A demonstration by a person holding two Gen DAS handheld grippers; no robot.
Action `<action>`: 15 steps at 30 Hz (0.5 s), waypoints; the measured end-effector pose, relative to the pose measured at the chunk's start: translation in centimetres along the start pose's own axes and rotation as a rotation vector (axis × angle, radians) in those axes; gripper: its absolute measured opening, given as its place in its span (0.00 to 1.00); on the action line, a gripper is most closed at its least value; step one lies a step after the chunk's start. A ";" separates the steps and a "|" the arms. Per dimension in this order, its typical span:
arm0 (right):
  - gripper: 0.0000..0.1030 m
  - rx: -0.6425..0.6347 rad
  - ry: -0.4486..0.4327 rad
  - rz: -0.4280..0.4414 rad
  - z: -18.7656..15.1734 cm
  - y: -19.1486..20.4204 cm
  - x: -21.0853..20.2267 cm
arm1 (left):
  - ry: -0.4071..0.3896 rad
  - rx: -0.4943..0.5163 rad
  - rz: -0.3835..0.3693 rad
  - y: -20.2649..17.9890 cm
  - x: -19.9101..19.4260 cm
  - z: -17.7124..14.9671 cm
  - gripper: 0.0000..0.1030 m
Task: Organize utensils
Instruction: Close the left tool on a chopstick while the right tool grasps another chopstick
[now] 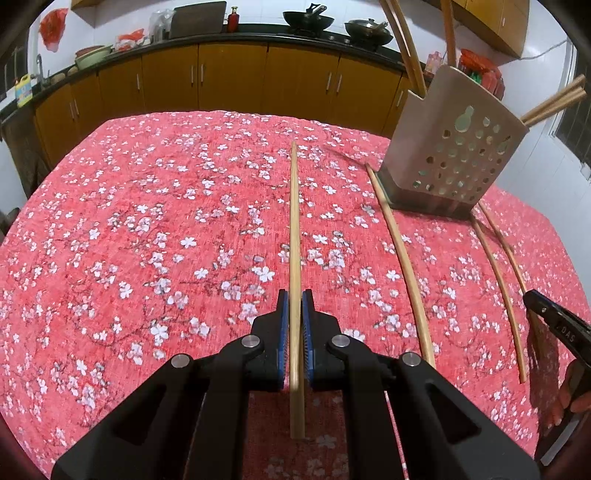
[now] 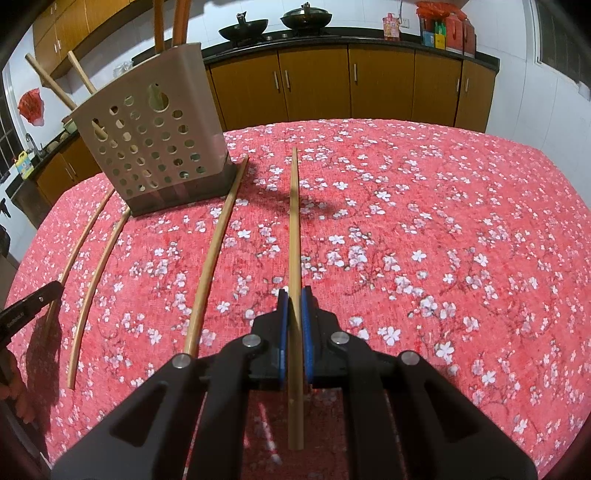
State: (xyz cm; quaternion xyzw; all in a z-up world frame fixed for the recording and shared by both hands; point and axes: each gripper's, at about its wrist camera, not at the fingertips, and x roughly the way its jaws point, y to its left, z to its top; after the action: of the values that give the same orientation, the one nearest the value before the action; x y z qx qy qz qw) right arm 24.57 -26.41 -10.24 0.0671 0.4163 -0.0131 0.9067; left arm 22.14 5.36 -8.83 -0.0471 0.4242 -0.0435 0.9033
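Observation:
My left gripper (image 1: pixel 294 295) is shut on a wooden chopstick (image 1: pixel 294 229) that points forward over the red floral tablecloth (image 1: pixel 147 229). My right gripper (image 2: pixel 294 293) is shut on another wooden chopstick (image 2: pixel 294 229) the same way. A beige perforated utensil holder (image 1: pixel 448 147) stands at the right in the left wrist view and at the left in the right wrist view (image 2: pixel 155 147), with several chopsticks standing in it. Three loose chopsticks lie on the cloth beside it (image 1: pixel 404 266) (image 2: pixel 214 254).
The other gripper's tip shows at the right edge of the left wrist view (image 1: pixel 554 317) and the left edge of the right wrist view (image 2: pixel 29 302). Kitchen cabinets (image 1: pixel 229 77) and a counter with woks (image 1: pixel 306 18) stand behind the table.

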 end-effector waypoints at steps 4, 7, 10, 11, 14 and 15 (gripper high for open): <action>0.09 0.008 0.000 0.010 -0.2 0.0 -0.2 | 0.000 0.006 0.005 -0.2 -0.2 -0.3 0.09; 0.09 0.007 0.000 0.010 -0.3 -0.1 -0.2 | 0.000 0.003 0.003 -0.3 -0.3 -0.4 0.08; 0.09 0.010 -0.001 0.015 -0.3 -0.2 -0.3 | -0.001 0.005 0.007 -0.5 -0.3 -0.4 0.08; 0.08 0.006 -0.001 0.014 -0.3 -0.2 -0.3 | -0.001 0.006 0.008 -0.5 -0.4 -0.4 0.08; 0.08 0.006 -0.019 0.018 -0.3 -0.3 -1.3 | 0.003 0.008 0.008 -0.6 -0.7 -0.4 0.07; 0.08 0.014 -0.036 0.026 -0.1 -0.4 -2.0 | -0.002 0.006 0.004 -0.5 -1.0 -0.4 0.07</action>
State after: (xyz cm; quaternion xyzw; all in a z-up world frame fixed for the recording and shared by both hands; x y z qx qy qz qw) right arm 23.15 -26.87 -8.89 0.0786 0.3987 -0.0056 0.9137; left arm 21.16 4.94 -8.27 -0.0437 0.4231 -0.0430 0.9040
